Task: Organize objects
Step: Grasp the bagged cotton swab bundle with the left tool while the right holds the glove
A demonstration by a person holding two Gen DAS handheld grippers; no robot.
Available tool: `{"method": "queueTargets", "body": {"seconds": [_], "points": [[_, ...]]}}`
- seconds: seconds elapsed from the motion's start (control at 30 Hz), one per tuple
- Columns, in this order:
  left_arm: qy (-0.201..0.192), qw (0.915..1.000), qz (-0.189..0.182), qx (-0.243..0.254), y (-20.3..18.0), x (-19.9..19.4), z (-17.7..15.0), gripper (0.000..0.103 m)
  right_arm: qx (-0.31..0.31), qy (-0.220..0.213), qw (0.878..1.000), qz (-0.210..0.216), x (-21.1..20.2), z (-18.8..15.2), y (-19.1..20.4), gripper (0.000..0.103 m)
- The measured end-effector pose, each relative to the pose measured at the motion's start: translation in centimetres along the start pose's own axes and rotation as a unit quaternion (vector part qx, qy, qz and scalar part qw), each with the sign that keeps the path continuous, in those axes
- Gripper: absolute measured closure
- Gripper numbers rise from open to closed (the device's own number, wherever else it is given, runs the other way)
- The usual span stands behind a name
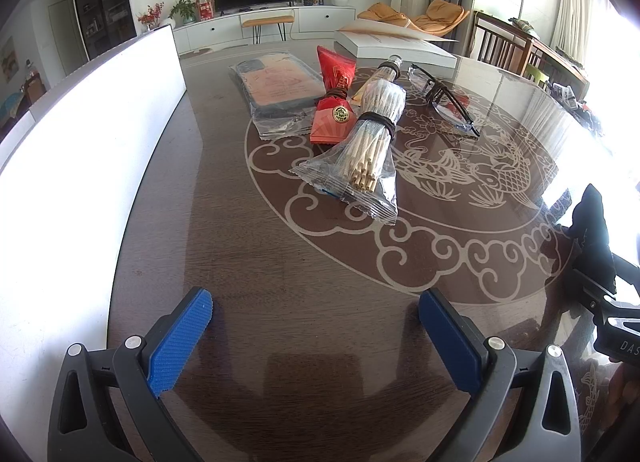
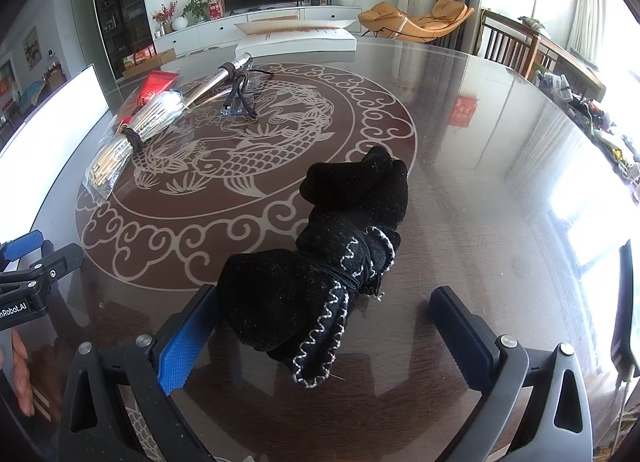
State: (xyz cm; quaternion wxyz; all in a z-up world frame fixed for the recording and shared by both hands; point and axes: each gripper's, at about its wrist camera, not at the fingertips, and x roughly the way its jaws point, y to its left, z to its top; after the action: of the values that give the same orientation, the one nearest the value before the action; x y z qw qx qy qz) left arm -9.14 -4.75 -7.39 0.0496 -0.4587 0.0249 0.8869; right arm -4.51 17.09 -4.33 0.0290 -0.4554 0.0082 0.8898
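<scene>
A black sock bundle (image 2: pixel 332 262) with white zigzag stitching, tied round its middle with a band, lies on the glass-topped table (image 2: pixel 480 182). My right gripper (image 2: pixel 326 296) stands open around its near end; the left blue pad (image 2: pixel 188 338) is close against the fabric and the right pad (image 2: pixel 464 338) is well clear. My left gripper (image 1: pixel 316 298) is open over bare table with nothing between its fingers. Beyond it lie a banded bag of chopsticks (image 1: pixel 372 142), a red packet (image 1: pixel 336 102), a phone case in plastic (image 1: pixel 276 86) and folded glasses (image 1: pixel 444 98).
A white panel (image 1: pixel 80 182) runs along the table's left side. A white box (image 1: pixel 396 48) sits at the far edge. The sock (image 1: pixel 592 230) and the right tool's body show at the right edge of the left wrist view. Chairs stand at the far right.
</scene>
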Motion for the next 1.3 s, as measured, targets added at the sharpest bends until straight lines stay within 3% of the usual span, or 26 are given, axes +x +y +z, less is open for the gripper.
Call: {"method": "queueTargets", "body": {"seconds": [0.7,0.83,0.97,1.07,1.1,1.13,1.17,1.3], "points": [[0.008,1.0000,0.000,0.004,-0.2,0.3,0.4,0.000,0.000,0.000,1.000,0.000,0.0,0.0,0.0,0.000],[0.040,0.9990,-0.012,0.016,-1.2,1.8,2.9,0.000,0.000,0.000,1.000,0.000,0.0,0.0,0.0,0.000],[0.013,0.9997,-0.013,0.018,-2.8,3.3,6.3,0.000,0.000,0.000,1.000,0.000,0.0,0.0,0.0,0.000],[0.004,0.9989,0.015,0.044,-4.0,5.0,8.4,0.000,0.000,0.000,1.000,0.000,0.0,0.0,0.0,0.000],[-0.004,0.9985,0.021,0.051,-4.1,5.1,8.8,0.021,0.000,0.000,1.000,0.000,0.0,0.0,0.0,0.000],[-0.009,0.9980,0.028,0.056,-4.2,5.2,9.1,0.059,0.000,0.000,1.000,0.000,0.0,0.0,0.0,0.000],[-0.007,0.9983,0.019,0.055,-4.2,5.2,9.1,0.071,0.000,0.000,1.000,0.000,0.0,0.0,0.0,0.000],[-0.002,0.9995,0.006,0.031,-4.0,2.8,6.4,0.073,0.000,0.000,1.000,0.000,0.0,0.0,0.0,0.000]]}}
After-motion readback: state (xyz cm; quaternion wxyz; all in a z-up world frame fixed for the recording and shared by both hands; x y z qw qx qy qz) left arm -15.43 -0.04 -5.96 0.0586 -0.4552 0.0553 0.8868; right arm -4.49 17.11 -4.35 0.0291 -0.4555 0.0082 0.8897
